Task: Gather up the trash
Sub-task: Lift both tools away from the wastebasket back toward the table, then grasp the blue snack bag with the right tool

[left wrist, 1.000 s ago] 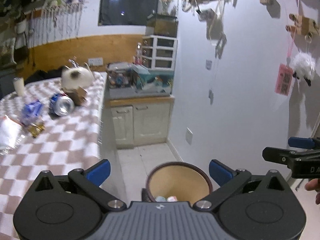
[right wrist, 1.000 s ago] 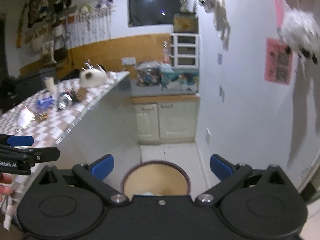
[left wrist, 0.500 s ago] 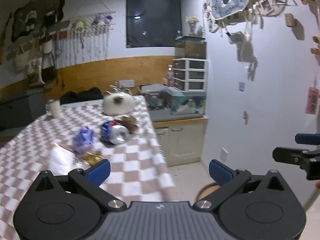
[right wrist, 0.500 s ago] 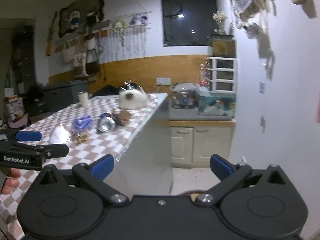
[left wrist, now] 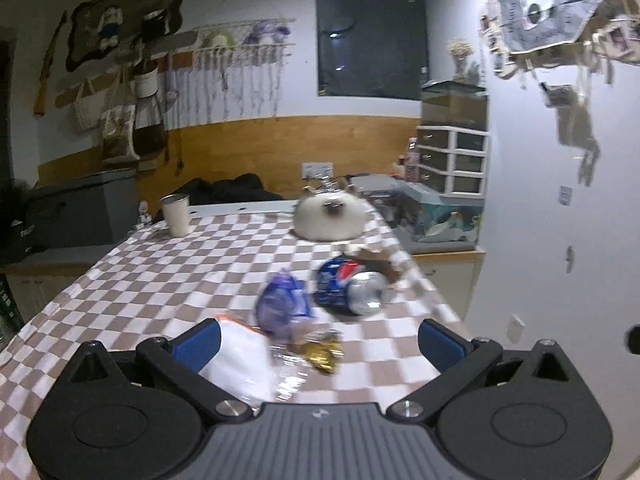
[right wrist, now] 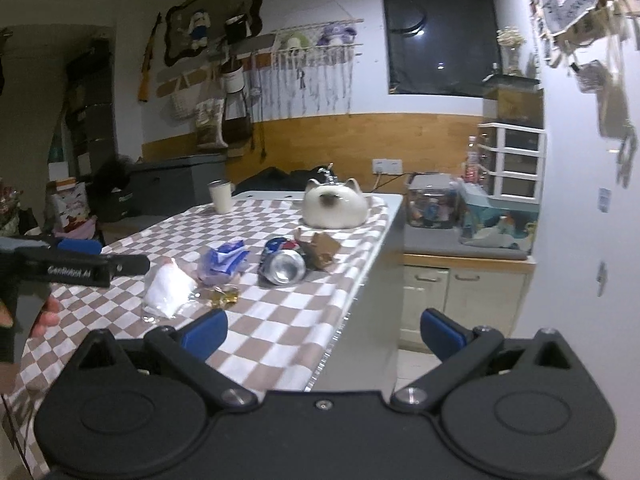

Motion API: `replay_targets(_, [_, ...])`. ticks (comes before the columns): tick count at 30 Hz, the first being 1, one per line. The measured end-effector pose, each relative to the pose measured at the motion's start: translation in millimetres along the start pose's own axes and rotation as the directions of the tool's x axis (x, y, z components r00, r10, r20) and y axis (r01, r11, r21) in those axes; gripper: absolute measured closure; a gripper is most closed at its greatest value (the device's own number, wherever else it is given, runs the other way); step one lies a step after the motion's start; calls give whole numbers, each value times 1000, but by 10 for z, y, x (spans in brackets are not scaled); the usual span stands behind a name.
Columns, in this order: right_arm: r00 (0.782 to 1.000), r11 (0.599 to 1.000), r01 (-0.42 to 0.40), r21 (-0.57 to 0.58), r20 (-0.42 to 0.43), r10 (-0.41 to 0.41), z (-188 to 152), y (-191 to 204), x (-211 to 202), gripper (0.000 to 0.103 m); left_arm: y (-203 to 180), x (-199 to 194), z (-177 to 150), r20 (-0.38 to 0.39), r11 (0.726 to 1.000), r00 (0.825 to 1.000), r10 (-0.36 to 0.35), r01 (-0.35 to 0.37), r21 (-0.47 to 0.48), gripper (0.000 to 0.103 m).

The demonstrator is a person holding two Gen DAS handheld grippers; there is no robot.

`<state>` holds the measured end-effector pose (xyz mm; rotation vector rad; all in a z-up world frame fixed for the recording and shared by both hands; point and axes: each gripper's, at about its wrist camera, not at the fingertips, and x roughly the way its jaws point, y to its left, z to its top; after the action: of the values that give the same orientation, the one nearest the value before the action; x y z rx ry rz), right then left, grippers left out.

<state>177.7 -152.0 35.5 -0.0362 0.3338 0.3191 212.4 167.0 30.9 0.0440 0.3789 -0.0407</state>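
In the left wrist view the left gripper (left wrist: 318, 340) is spread wide and empty above the checked table (left wrist: 132, 288). The trash lies just ahead of it: a clear bag (left wrist: 240, 360) beside the left finger (left wrist: 198, 342), a gold wrapper (left wrist: 322, 352) between the fingers, a purple wrapper (left wrist: 282, 304) and a crushed can (left wrist: 352, 288) beyond. The gold wrapper looks the nearest pick; I would lower the tips to straddle it and close slowly, since foil slips. In the right wrist view the right gripper (right wrist: 322, 330) is equally open and empty, out over the table edge, the trash left of its left finger (right wrist: 204, 332). It should hold back while the left works.
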Motion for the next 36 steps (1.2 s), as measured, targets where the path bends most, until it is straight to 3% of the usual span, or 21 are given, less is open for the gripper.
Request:
replay_targets(4, [1000, 1000, 2, 13, -1, -2, 51, 114, 199, 0, 351, 335, 41, -24, 1000, 1000, -10, 10, 2, 0])
replay_targets(8, [1000, 999, -12, 49, -9, 12, 59, 187, 411, 0, 693, 734, 29, -67, 995, 994, -92, 90, -35, 0])
replay_targets(13, [999, 998, -10, 57, -38, 12, 82, 233, 612, 0, 1122, 1229, -47, -114, 973, 978, -175, 153, -175, 0])
replay_targets(17, [997, 996, -21, 84, -66, 26, 112, 260, 827, 0, 1299, 1375, -146, -128, 944, 961, -245, 207, -256, 0])
replay_targets(20, [995, 994, -39, 100, -88, 48, 165, 295, 1024, 0, 1313, 1342, -210, -116, 933, 950, -291, 254, -255, 0])
replay_targets(24, [990, 991, -66, 116, -118, 79, 251, 374, 1301, 0, 1294, 1272, -291, -109, 884, 900, -422, 381, -271, 0])
replay_targets(30, [983, 989, -99, 113, -143, 115, 431, 584, 1738, 0, 1171, 1167, -423, -137, 835, 835, -533, 493, -244, 0])
replay_targets(31, [982, 988, -105, 114, -145, 121, 459, 618, 1794, 0, 1155, 1168, -433, -142, 838, 835, -531, 493, -232, 0])
replay_targets(32, [981, 987, -113, 113, -144, 129, 492, 664, 1864, 0, 1155, 1157, -432, -140, 850, 847, -513, 480, -217, 0])
replay_targets(34, [978, 985, -130, 111, -147, 145, 544, 745, 1986, 0, 1226, 1179, -417, -121, 877, 880, -459, 427, -220, 0])
replay_targets(36, [974, 984, -148, 104, -156, 163, 582, 838, 2129, 0, 1365, 1227, -389, -83, 885, 905, -417, 383, -265, 0])
